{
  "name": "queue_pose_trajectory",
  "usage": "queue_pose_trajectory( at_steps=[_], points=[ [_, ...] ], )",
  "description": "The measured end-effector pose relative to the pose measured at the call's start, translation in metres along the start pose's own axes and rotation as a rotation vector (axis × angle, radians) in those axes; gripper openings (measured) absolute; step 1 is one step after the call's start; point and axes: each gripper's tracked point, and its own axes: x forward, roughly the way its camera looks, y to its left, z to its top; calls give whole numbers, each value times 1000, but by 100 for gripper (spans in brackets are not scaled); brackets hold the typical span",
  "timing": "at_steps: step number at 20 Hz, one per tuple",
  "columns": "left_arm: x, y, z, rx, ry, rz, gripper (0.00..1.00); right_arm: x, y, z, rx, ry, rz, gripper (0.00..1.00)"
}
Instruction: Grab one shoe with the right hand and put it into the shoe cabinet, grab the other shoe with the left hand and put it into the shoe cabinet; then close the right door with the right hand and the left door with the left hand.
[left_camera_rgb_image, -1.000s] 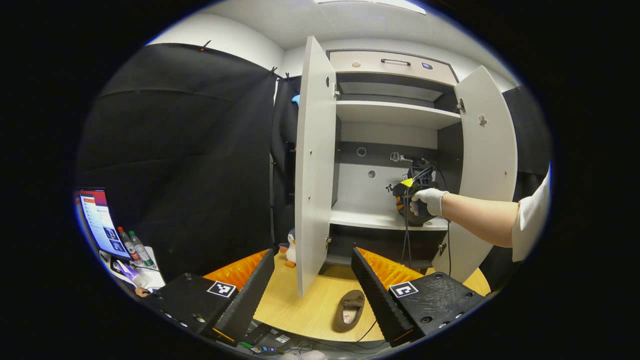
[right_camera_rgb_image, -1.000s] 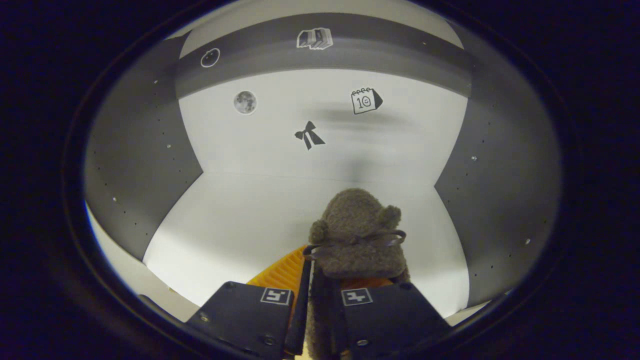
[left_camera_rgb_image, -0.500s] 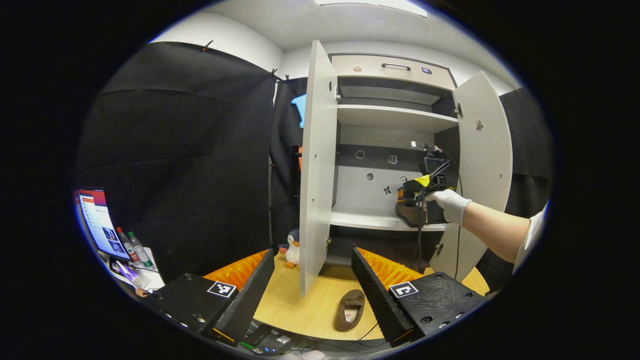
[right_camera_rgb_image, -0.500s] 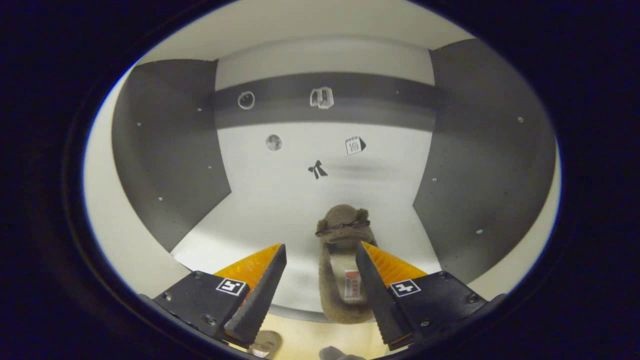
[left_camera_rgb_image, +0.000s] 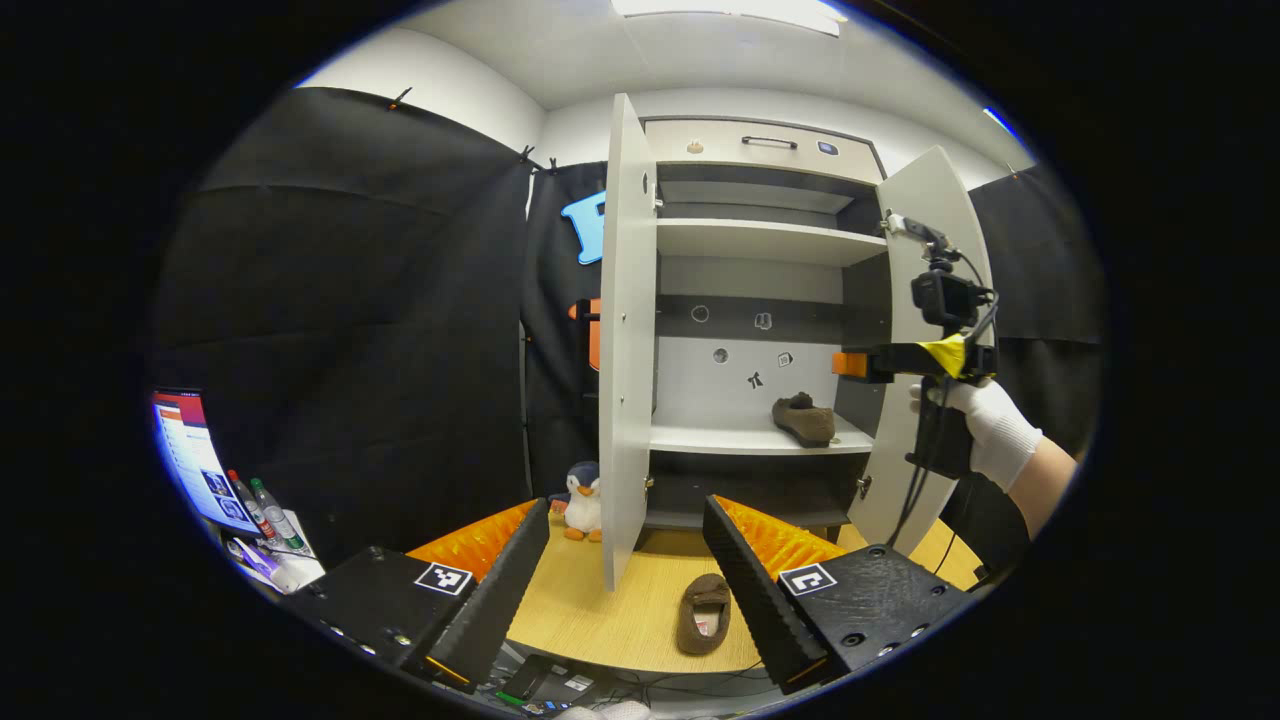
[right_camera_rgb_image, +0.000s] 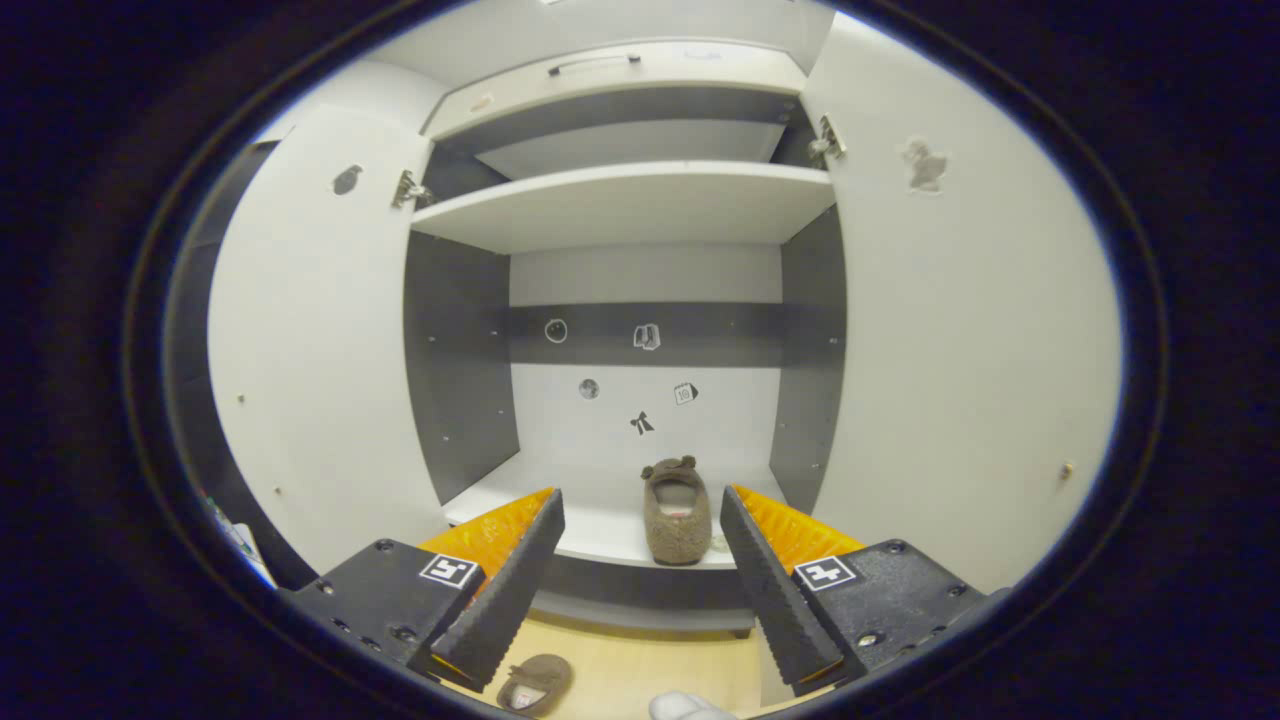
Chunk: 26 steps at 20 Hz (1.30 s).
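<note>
On shelf: brown shoe (right_camera_rgb_image: 677, 508), released.
Floor: second shoe (left_camera_rgb_image: 704, 627).
Left gripper (left_camera_rgb_image: 625, 580): fingers wide, empty.
Right gripper (right_camera_rgb_image: 642, 575): fingers wide, empty.
Left gripper view extra: penguin toy (left_camera_rgb_image: 582, 500), monitor (left_camera_rgb_image: 193, 462).

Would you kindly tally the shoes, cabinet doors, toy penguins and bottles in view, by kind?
Shoes: 2, shelf shoe, floor shoe
Cabinet doors: 2, left door, right door
Toy penguin: 1
Bottles: 2, first bottle, second bottle
Total: 7

Both doors of the shoe cabinet (right_camera_rgb_image: 620, 205) stand wide open, leaving its front unobstructed. On the middle shelf (right_camera_rgb_image: 590, 520) one brown slipper (right_camera_rgb_image: 677, 510) sits right of centre, with bare room to its left. The left door (left_camera_rgb_image: 628, 340) juts edge-on over the wooden floor (left_camera_rgb_image: 620, 620), just beside a plush penguin (left_camera_rgb_image: 580, 497).
</note>
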Motion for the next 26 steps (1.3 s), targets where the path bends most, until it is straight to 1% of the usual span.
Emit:
queue_pose_trajectory(
  at_steps=[3,7,10,12,15,18,20,22,24,25,26],
  points=[
    [-4,-5,-3,15,-5,-40,95,-64,-10,-11,14,-23,-15,100],
    [-14,-13,-9,37,-4,-100,95,-137,-37,-33,1,-39,-82,100],
    [-15,-22,-14,49,-5,-133,95,-187,-50,-52,24,-54,-121,100],
    [-14,-28,-17,53,-1,-149,95,-216,-54,-65,28,-65,-136,100],
    [-9,-36,-23,59,9,-171,95,-249,-65,-81,32,-72,-184,100],
    [4,-45,-25,69,16,-187,95,-261,-72,-88,36,-56,-202,100],
    [15,-50,-27,82,23,-192,95,-258,-81,-87,22,-48,-214,100],
    [29,-62,-40,86,58,-218,95,-254,-87,-87,27,-41,-221,100],
    [47,-67,-59,95,94,-220,95,-247,-93,-91,39,-23,-225,100],
    [53,-72,-71,96,113,-220,100,-245,-97,-95,37,-11,-230,100],
    [65,-76,-86,93,138,-223,96,-243,-101,-96,34,-4,-231,100]
  ],
)
